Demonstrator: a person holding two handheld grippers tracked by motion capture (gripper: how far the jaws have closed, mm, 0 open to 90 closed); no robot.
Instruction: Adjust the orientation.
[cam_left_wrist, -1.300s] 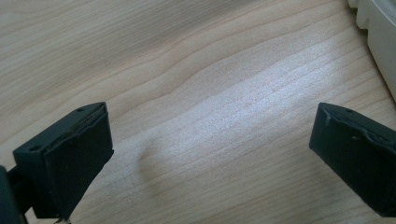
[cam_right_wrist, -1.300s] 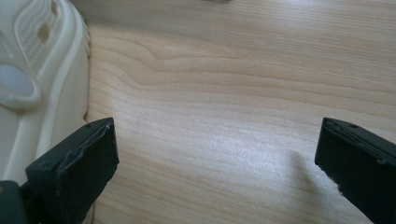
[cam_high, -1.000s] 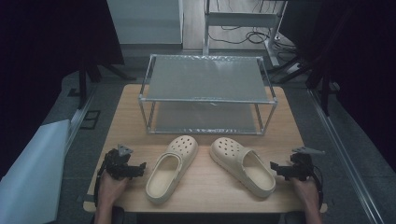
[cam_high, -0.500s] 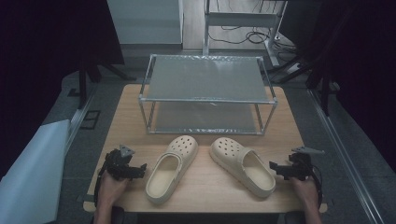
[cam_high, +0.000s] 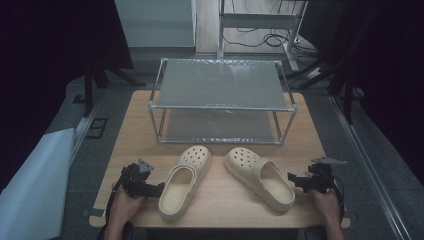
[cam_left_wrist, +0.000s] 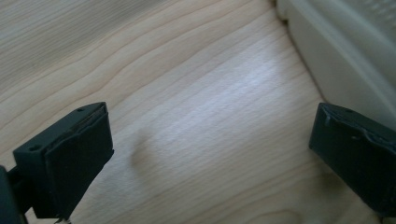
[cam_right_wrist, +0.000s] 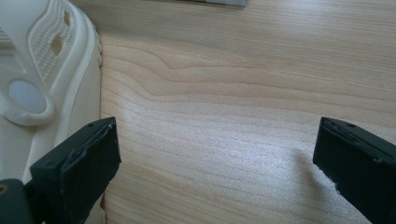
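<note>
Two cream foam clogs lie side by side on the wooden table (cam_high: 222, 202), toes toward the rack. The left clog (cam_high: 184, 183) angles right and the right clog (cam_high: 261, 178) angles left. My left gripper (cam_high: 156, 189) rests low on the table just left of the left clog's heel, open. In the left gripper view its jaws (cam_left_wrist: 210, 158) are wide apart over bare wood, with the clog's side (cam_left_wrist: 327, 60) at the upper right. My right gripper (cam_high: 295, 180) sits open by the right clog's heel. The right gripper view (cam_right_wrist: 215, 172) has that clog's strap and rivet (cam_right_wrist: 28, 95) at the left.
A two-tier metal rack (cam_high: 220, 82) with mesh shelves stands at the back of the table, both shelves bare. A pale sheet (cam_high: 30, 190) lies off the table's left side. Dark stands and cables sit on the floor behind.
The left gripper has crept slightly toward the left clog's heel. The right gripper and both clogs are nearly unmoved.
</note>
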